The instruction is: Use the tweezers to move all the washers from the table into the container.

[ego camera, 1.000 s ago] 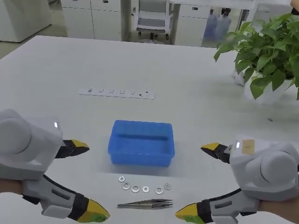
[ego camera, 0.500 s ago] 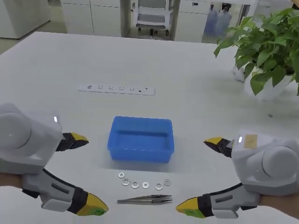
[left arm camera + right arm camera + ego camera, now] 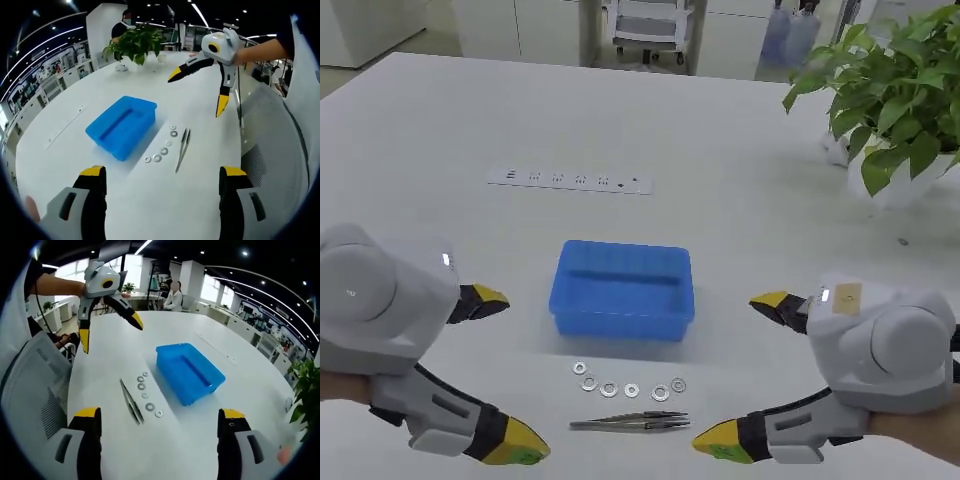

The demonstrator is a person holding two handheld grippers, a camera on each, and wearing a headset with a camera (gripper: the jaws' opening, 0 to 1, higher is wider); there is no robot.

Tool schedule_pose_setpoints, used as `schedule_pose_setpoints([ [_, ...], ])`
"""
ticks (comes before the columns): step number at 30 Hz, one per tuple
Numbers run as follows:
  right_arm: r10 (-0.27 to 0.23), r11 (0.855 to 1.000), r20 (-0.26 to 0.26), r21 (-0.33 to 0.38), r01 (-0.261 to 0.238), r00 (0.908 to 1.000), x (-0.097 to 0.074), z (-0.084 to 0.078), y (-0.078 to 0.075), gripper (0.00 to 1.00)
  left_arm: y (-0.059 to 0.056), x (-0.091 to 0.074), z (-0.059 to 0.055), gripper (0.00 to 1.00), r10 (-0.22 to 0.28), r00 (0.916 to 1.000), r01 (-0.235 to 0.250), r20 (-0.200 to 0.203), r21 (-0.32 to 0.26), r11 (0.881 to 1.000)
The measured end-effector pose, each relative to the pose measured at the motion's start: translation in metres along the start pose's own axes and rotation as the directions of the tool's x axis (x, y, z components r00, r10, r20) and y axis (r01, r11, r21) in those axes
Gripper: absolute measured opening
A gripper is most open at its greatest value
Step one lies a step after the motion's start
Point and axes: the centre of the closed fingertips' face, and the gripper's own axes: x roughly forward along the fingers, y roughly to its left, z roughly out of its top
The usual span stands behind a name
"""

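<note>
- Fingers (image 3: 92, 180) of the left gripper (image 3: 510, 374) stand wide apart with nothing between them; one yellow tip points in toward the container, the other lies low near the worktop's near edge.
- Fingers (image 3: 231, 422) of the right gripper (image 3: 740, 372) are spread just as wide and hold nothing, mirroring the left pair from the right side.
- Neither gripper touches the tweezers, the washers or the container; both hang above the worktop, one on each side of them.
- Tweezers (image 3: 630, 423) lie flat on the worktop (image 3: 740, 200), running left to right, close to its near edge and between the two nearer fingertips.
- Six small silver washers (image 3: 609, 389) sit in a loose, slightly curved row just beyond the tweezers, all flat on the worktop and apart from one another.
- Past the washers stands the blue rectangular container (image 3: 620, 325), upright and open at the top; its inside looks bare.
- Farther off, well apart from the container, a white power strip (image 3: 570, 181) lies flat, running left to right.
- At the far right a leafy green plant (image 3: 890, 90) stands in a white pot (image 3: 910, 190) on the worktop.
- Beyond the worktop's far edge there is a light-coloured office chair (image 3: 645, 25) in front of white cabinets.
- In the right gripper view a person sits in the background, far across the room.
</note>
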Motion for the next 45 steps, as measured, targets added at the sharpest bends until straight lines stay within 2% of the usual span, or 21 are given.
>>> schedule_pose_setpoints([
  [7,0.017,1.000,-0.005,0.012,-0.017,0.9998,0.004,-0.001,0.003,0.94,0.000,0.003,-0.002,0.99,0.000,1.0000,0.000,0.004,-0.006,1.000],
  [10,0.043,0.999,-0.010,0.018,-0.042,0.9990,0.007,-0.002,0.010,0.89,0.001,0.005,-0.002,0.98,0.014,0.9998,-0.014,0.013,0.000,1.000],
  [13,0.062,0.998,-0.018,-0.004,-0.063,0.9979,0.011,-0.005,0.020,0.85,-0.003,0.008,-0.002,0.96,0.000,0.9999,0.000,0.015,-0.006,1.000],
  [16,0.097,0.995,-0.026,-0.015,-0.097,0.9950,0.018,-0.006,0.032,0.79,-0.004,0.010,-0.003,0.95,-0.002,0.9999,0.002,0.015,0.000,1.000],
  [18,0.115,0.992,-0.024,-0.046,-0.116,0.9930,0.021,-0.005,0.038,0.72,-0.003,0.011,-0.005,0.91,0.006,0.9999,-0.006,0.010,0.003,1.000],
  [21,0.133,0.990,-0.030,-0.048,-0.134,0.9907,0.029,-0.004,0.043,0.62,-0.010,0.014,-0.007,0.83,-0.031,0.9995,0.031,0.011,-0.008,0.999],
  [24,0.149,0.986,-0.016,-0.078,-0.150,0.9887,0.034,0.001,0.047,0.56,-0.015,0.018,-0.010,0.82,-0.050,0.9987,0.050,0.006,-0.003,0.999],
  [26,0.166,0.982,-0.031,-0.086,-0.168,0.9856,0.038,0.000,0.050,0.51,-0.017,0.022,-0.013,0.79,-0.057,0.9984,0.057,-0.001,-0.006,0.998],
  [29,0.188,0.977,-0.066,-0.086,-0.193,0.9800,0.045,-0.006,0.054,0.48,-0.024,0.028,-0.012,0.67,-0.091,0.9958,0.091,0.013,-0.030,0.995],
  [33,0.210,0.970,-0.109,-0.102,-0.221,0.9717,0.054,-0.011,0.059,0.37,-0.030,0.036,-0.014,0.66,-0.095,0.9954,0.095,0.010,-0.043,0.995],
  [38,0.224,0.962,-0.131,-0.126,-0.241,0.9657,0.062,-0.015,0.060,0.35,-0.036,0.045,-0.018,0.61,-0.112,0.9937,0.112,0.006,-0.085,0.990],
  [42,0.234,0.960,-0.152,-0.118,-0.253,0.9603,0.068,-0.017,0.057,0.31,-0.035,0.055,-0.019,0.53,-0.110,0.9940,0.110,0.008,-0.124,0.986],
  [45,0.244,0.958,-0.159,-0.111,-0.263,0.9567,0.071,-0.017,0.056,0.28,-0.035,0.062,-0.017,0.52,-0.110,0.9939,0.110,0.005,-0.128,0.986],
])
